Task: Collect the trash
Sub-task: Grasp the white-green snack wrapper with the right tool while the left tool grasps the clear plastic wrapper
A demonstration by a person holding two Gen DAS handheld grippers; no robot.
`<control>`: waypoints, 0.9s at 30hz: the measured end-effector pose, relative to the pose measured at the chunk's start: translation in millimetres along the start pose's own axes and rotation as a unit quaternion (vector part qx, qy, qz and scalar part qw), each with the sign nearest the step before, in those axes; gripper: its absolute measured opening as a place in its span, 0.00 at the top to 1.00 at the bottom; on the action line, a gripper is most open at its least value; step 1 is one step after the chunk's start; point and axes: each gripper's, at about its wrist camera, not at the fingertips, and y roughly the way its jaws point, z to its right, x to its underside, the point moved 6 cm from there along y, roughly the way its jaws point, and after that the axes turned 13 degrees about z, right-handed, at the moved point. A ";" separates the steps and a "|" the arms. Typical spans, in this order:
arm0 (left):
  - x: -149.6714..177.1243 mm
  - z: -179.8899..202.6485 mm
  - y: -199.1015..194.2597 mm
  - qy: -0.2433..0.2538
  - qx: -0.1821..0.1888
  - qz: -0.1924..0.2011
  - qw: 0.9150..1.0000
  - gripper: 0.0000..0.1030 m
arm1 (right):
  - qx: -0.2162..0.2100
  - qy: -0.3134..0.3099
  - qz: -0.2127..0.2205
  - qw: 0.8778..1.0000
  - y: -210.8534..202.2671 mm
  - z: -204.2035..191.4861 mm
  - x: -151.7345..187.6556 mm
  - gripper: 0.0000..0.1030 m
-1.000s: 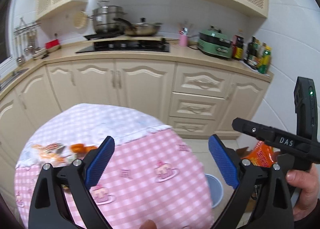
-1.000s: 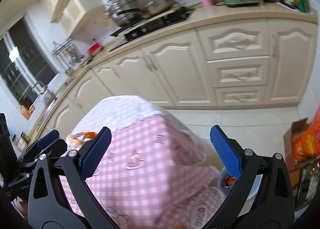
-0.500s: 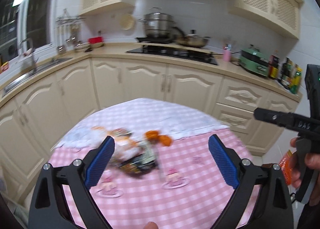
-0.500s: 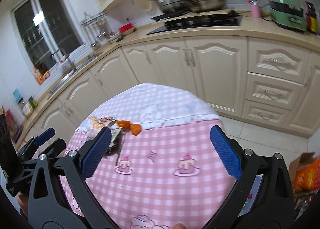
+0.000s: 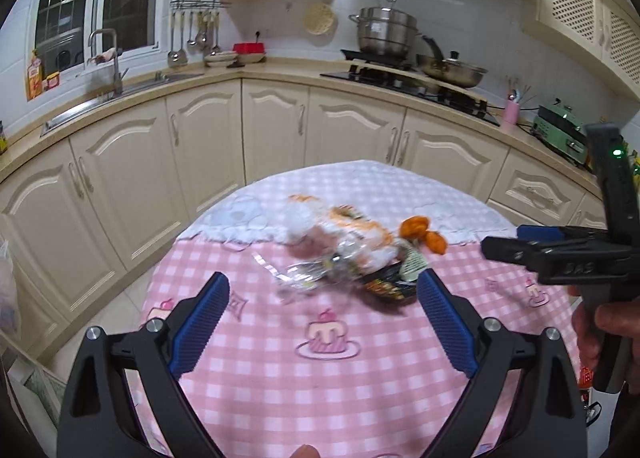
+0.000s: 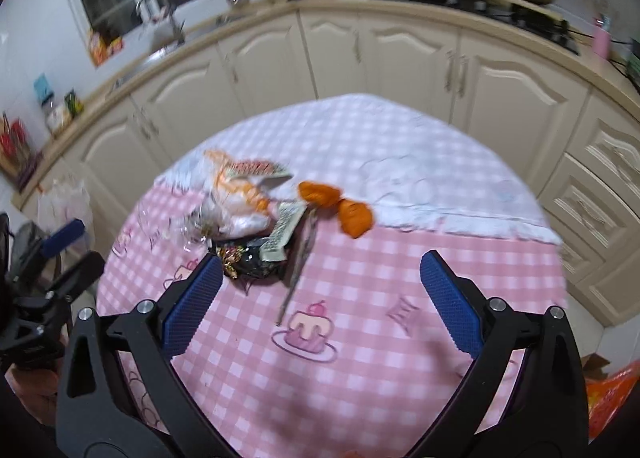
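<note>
A heap of trash lies on the round table with a pink checked cloth (image 5: 320, 378) (image 6: 360, 378): an orange and white plastic bag (image 5: 352, 230) (image 6: 236, 194), clear crumpled wrap (image 5: 304, 274), a black snack wrapper (image 5: 384, 286) (image 6: 252, 258), orange peel pieces (image 5: 424, 232) (image 6: 336, 206) and a thin stick (image 6: 298, 270). My left gripper (image 5: 320, 322) is open and empty, above the table short of the heap. My right gripper (image 6: 320, 298) is open and empty, hovering just right of the heap; it also shows at the right of the left wrist view (image 5: 560, 250).
Cream kitchen cabinets (image 5: 280, 130) curve behind the table, with a sink (image 5: 120, 90) at left and a stove with pots (image 5: 400, 58) at right. A plastic bag (image 6: 64, 198) hangs at the left. An orange bag (image 6: 608, 390) lies on the floor at right.
Both grippers have swung left and forward over the table. The trash heap, first at the left edge of view, now sits centred and closer. Both stay open.
</note>
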 end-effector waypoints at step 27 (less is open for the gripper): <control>25.2 -1.1 68.7 0.056 0.019 -0.060 0.996 0.10 | -0.056 0.037 -0.036 0.997 53.4 1.2 11.0 0.84</control>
